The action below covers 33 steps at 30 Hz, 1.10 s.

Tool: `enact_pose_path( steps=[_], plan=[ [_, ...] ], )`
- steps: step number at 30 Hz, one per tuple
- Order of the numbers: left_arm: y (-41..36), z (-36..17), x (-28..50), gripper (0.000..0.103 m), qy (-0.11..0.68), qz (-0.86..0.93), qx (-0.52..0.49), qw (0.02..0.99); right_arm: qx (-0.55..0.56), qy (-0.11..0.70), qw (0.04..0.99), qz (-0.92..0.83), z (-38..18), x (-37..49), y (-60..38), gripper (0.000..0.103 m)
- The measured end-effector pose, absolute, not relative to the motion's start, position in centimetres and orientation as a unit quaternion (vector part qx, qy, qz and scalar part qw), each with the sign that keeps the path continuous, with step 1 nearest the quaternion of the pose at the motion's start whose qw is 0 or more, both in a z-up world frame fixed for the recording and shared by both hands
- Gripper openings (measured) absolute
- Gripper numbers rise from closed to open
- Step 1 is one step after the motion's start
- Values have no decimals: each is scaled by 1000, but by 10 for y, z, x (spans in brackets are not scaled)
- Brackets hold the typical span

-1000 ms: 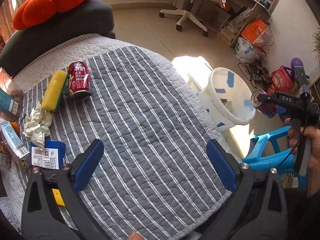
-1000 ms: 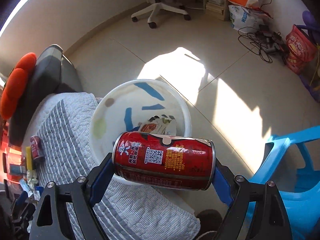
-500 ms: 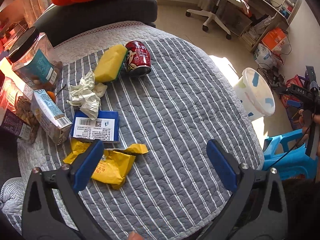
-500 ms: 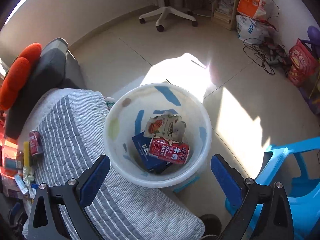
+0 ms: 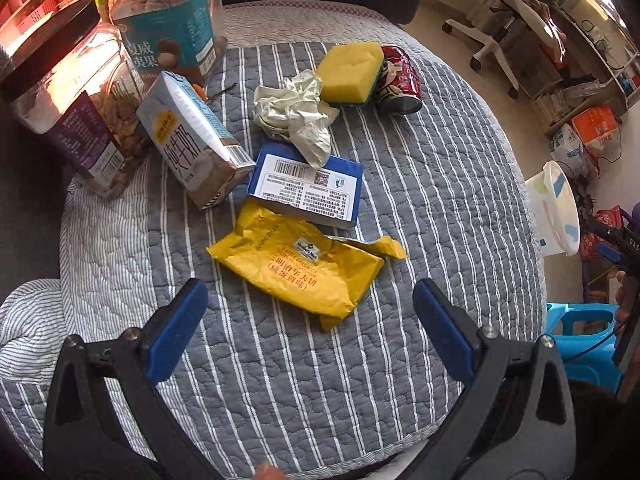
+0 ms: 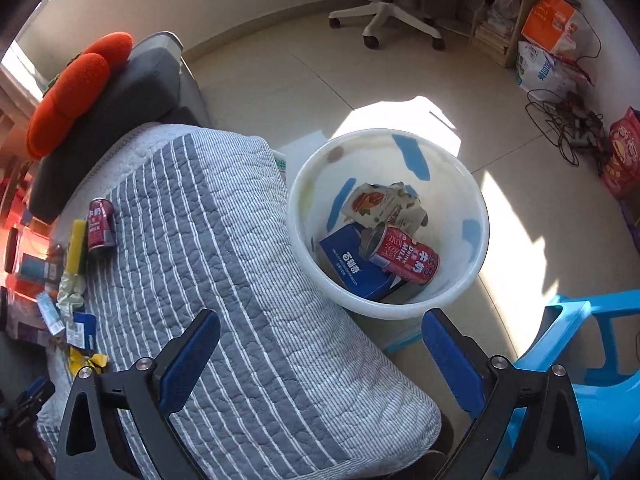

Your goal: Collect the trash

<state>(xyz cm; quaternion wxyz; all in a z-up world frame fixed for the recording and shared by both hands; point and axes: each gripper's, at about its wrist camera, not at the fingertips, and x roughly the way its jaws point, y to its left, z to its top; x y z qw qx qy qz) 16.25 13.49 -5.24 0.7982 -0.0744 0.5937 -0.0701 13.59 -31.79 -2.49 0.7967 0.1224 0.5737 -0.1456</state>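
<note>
My left gripper (image 5: 308, 312) is open and empty above the striped quilt, just short of a yellow wrapper (image 5: 304, 268). Behind the wrapper lie a blue box (image 5: 308, 182), crumpled paper (image 5: 296, 114), a yellow sponge (image 5: 352, 72), a red can (image 5: 400, 80) and a milk carton (image 5: 192, 136). My right gripper (image 6: 320, 344) is open and empty, over the quilt's edge beside the white bin (image 6: 384, 304). In the bin lie a red can (image 6: 404, 256), a blue box (image 6: 352, 264) and a snack wrapper (image 6: 380, 204). The bin also shows in the left wrist view (image 5: 556, 208).
Two clear jars (image 5: 168, 28) stand at the quilt's (image 5: 420, 200) back left. A blue plastic stool (image 6: 592, 380) stands right of the bin. An orange cushion (image 6: 76, 92) sits on the dark backrest. An office chair (image 6: 384, 16) and bags stand on the far floor.
My right gripper opened and dropped the red can into the bin, then drew back over the quilt. My left gripper swung left and down toward the yellow wrapper.
</note>
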Motion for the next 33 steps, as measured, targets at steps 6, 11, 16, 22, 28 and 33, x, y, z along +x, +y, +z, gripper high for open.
enact_pose_path(
  steps=[6, 11, 16, 22, 28, 33],
  plan=[
    [149, -89, 175, 102, 620, -5, -144, 771, 99, 583, 796, -131, -32, 142, -294, 102],
    [149, -113, 186, 96, 610, 45, -210, 763, 90, 590, 792, -129, -38, 145, -286, 102],
    [136, -126, 191, 92, 607, 84, -196, 765, 84, 592, 791, -128, -39, 148, -284, 102],
    [118, -131, 195, 91, 609, 99, -140, 774, 75, 594, 791, -127, -42, 151, -280, 102],
    [106, -125, 191, 69, 617, 74, -89, 778, 64, 600, 789, -119, -45, 154, -271, 102],
    [131, -117, 186, 35, 621, 39, -99, 777, 57, 601, 790, -111, -47, 158, -258, 102]
  ],
)
